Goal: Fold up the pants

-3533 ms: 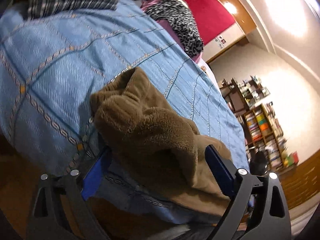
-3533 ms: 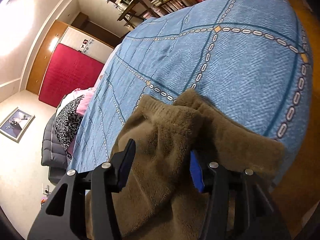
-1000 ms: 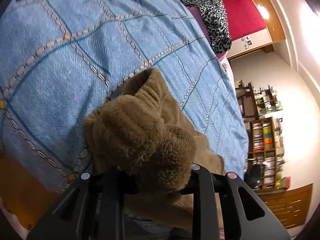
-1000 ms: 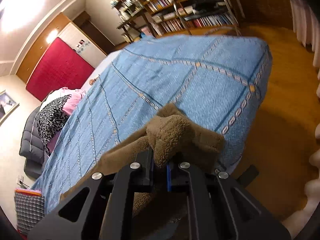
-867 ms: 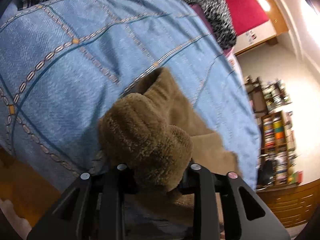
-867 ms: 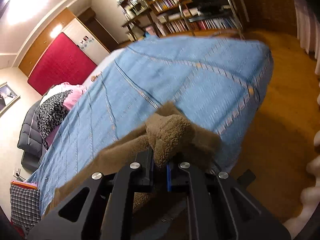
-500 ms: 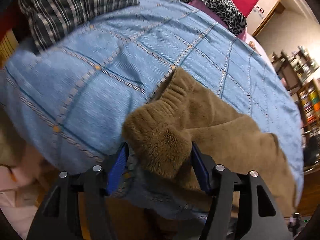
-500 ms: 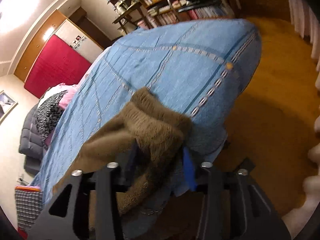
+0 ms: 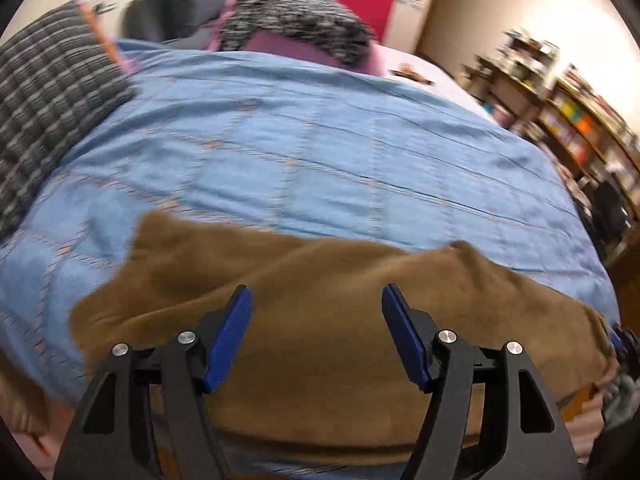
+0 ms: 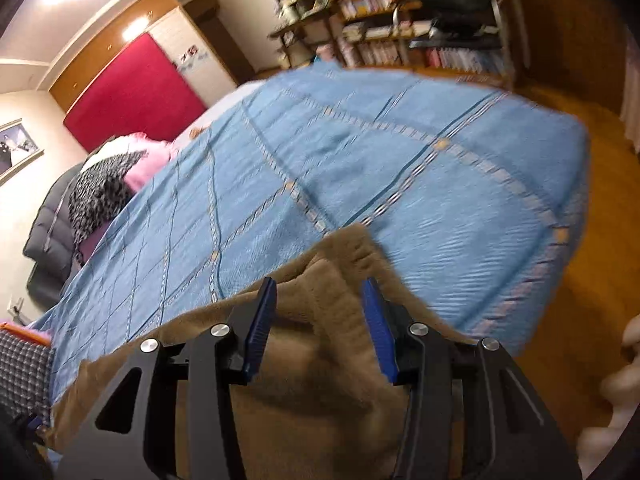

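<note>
Brown fleece pants (image 9: 328,280) lie spread in a long band along the near edge of the blue patterned bedspread (image 9: 320,160). Just over the middle of them, my left gripper (image 9: 316,292) has its jaws opening, and its blue pads (image 9: 234,326) touch no cloth. In the right wrist view one end of the pants (image 10: 328,344) sits near the bed's corner (image 10: 560,240). My right gripper (image 10: 319,284) is open there. A soft ridge of the fleece rises loosely between its pads (image 10: 260,320), and neither pad presses on it.
A plaid cloth (image 9: 48,100) lies at the bed's left end. Leopard-print and pink bedding (image 9: 292,28) is piled at the far side beside a dark jacket (image 10: 48,232). Bookshelves (image 10: 400,20) line the wall. Wooden floor (image 10: 592,280) runs past the corner.
Both grippers were shut on bunched ends of the pants and have let go. The left one has swung and rolled towards the middle, and the pants now lie flat along the bed's edge.
</note>
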`<state>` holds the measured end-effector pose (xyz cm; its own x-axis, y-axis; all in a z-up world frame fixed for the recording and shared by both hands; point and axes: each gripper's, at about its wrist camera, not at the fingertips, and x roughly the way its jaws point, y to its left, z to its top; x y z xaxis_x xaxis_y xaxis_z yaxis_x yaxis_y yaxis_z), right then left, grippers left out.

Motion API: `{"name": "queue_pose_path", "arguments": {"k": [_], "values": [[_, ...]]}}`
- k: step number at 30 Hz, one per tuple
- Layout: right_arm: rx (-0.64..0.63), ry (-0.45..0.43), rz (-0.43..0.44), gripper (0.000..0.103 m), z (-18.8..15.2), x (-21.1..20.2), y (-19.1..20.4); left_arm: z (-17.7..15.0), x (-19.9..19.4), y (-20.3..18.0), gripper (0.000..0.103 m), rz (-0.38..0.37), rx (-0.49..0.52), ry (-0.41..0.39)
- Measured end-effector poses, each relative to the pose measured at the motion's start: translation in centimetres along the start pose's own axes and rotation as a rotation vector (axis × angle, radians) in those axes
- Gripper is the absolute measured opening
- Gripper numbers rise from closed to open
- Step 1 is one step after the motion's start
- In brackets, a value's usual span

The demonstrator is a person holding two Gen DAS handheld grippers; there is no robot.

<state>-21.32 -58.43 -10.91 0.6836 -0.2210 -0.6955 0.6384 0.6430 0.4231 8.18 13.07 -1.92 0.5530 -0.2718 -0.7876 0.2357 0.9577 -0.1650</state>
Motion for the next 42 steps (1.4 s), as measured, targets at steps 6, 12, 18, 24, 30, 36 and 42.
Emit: {"name": "queue_pose_path", "arguments": {"k": [6, 12, 18, 24, 30, 36, 42], "values": [[-0.053, 0.046, -0.036, 0.044, -0.2, 2.3, 0.0, -0.5, 5.2, -5.4, 0.067, -0.099, 0.064, 0.066], [-0.165, -0.042, -0.115, 0.021, -0.3, 0.6, 2.2, -2.0, 9.6, -7.9, 0.067, -0.1, 0.07, 0.136], [-0.276, -0.156, -0.232, 0.021, -0.1, 0.2, 4.6, -2.9, 9.5, -8.0, 0.067, -0.1, 0.053, 0.097], [-0.281, -0.1, -0.247, 0.022, -1.4, 5.2, 2.2, -4.1, 10.3, -8.7, 0.068, -0.058, 0.102, 0.058], [-0.255, -0.101, -0.266, 0.028, -1.2, 4.5, 2.3, -5.0, 10.2, -7.9, 0.068, -0.085, 0.082, 0.042], [-0.22, -0.185, -0.255, 0.037, -1.6, 0.2, 4.4, -4.4, 8.3, -6.7, 0.068, -0.13, 0.029, 0.03], [-0.347, -0.132, -0.052, 0.04, -4.0, 0.2, 12.9, -4.2, 5.4, -3.9, 0.073, -0.109, -0.019, -0.036]]}}
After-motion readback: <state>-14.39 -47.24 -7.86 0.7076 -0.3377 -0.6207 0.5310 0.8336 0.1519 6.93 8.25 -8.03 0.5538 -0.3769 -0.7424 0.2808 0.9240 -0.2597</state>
